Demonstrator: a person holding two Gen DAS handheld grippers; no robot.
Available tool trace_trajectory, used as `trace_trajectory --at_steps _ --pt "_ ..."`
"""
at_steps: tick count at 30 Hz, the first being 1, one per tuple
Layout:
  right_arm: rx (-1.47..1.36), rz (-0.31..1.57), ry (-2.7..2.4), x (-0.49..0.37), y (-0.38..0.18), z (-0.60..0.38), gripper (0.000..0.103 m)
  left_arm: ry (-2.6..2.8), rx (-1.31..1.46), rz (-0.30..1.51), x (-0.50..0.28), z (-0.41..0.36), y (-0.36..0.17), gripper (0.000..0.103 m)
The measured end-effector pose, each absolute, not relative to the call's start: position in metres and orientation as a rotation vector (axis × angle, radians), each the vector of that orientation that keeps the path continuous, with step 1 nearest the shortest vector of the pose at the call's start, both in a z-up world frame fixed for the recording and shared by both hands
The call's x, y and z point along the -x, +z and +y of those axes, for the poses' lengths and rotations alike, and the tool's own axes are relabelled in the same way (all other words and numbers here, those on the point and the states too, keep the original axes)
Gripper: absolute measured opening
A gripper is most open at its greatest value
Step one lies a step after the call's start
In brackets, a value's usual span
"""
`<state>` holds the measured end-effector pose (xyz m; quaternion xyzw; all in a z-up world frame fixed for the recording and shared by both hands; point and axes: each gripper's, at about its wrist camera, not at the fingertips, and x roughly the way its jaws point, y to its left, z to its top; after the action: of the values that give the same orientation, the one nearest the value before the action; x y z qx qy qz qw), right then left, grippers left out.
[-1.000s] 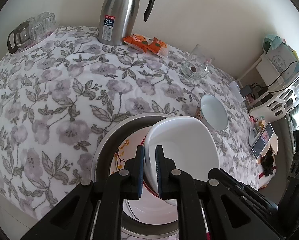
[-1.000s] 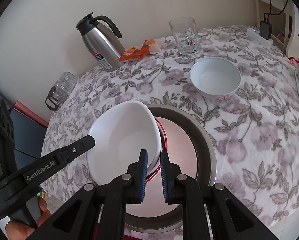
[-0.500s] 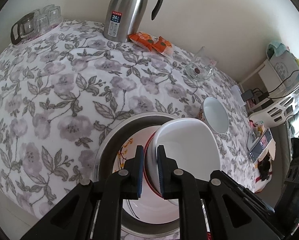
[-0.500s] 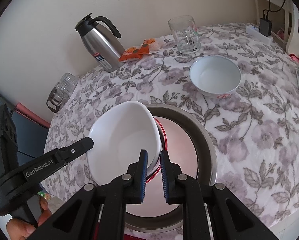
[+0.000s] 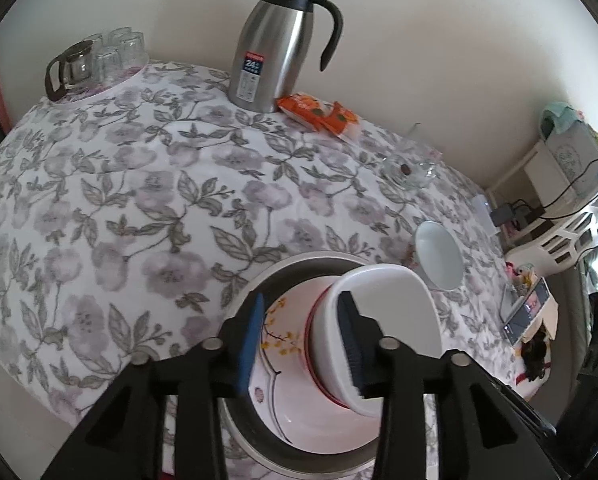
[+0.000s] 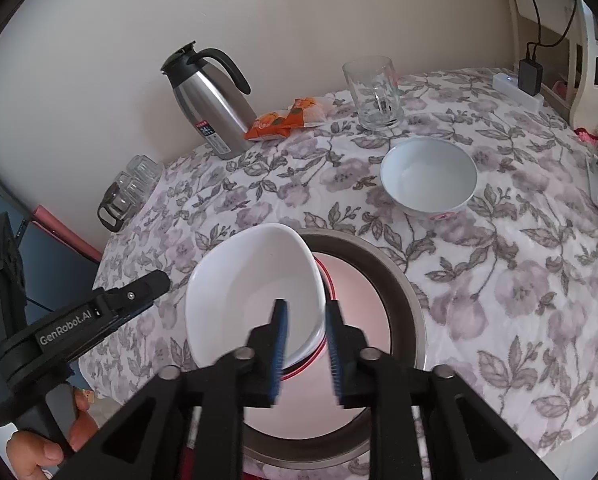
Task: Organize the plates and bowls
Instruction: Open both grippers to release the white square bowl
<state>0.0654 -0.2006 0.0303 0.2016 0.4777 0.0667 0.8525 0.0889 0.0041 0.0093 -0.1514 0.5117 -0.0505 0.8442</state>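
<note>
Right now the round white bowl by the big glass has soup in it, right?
No soup: the round white bowl is empty, as the right wrist view shows. It does sit near the big glass on the flowery tablecloth.

White bowl [image 6: 255, 292]; grey-purple floral tablecloth [image 5: 139, 200]; orange packet [image 5: 319, 114].
</note>
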Motion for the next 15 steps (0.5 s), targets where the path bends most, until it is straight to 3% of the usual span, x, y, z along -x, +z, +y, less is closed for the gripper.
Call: trace_trajectory --at_steps 2,4,7,9,15 --pt "-0.421 1.01 0.131 -0.066 0.029 -0.201 0.033 -0.095 0.324 1.095 -0.09 0.006 0.006 0.066" --pt "-0.416 1.014 0.116 -0.067 0.029 -0.203 0.047 -0.071 0.312 1.108 -0.09 0.006 0.004 0.068" --pt "-0.407 1.022 0.092 -0.067 0.027 -0.205 0.055 -0.046 0.3 1.117 -0.091 0.007 0.001 0.072" --pt "-0.411 1.03 0.08 -0.068 0.025 -0.207 0.058 -0.031 0.291 1.118 -0.092 0.007 0.0 0.08" --pt "-0.42 1.053 0.044 -0.07 0.019 -0.213 0.064 0.012 0.276 1.117 -0.093 0.01 -0.003 0.086"
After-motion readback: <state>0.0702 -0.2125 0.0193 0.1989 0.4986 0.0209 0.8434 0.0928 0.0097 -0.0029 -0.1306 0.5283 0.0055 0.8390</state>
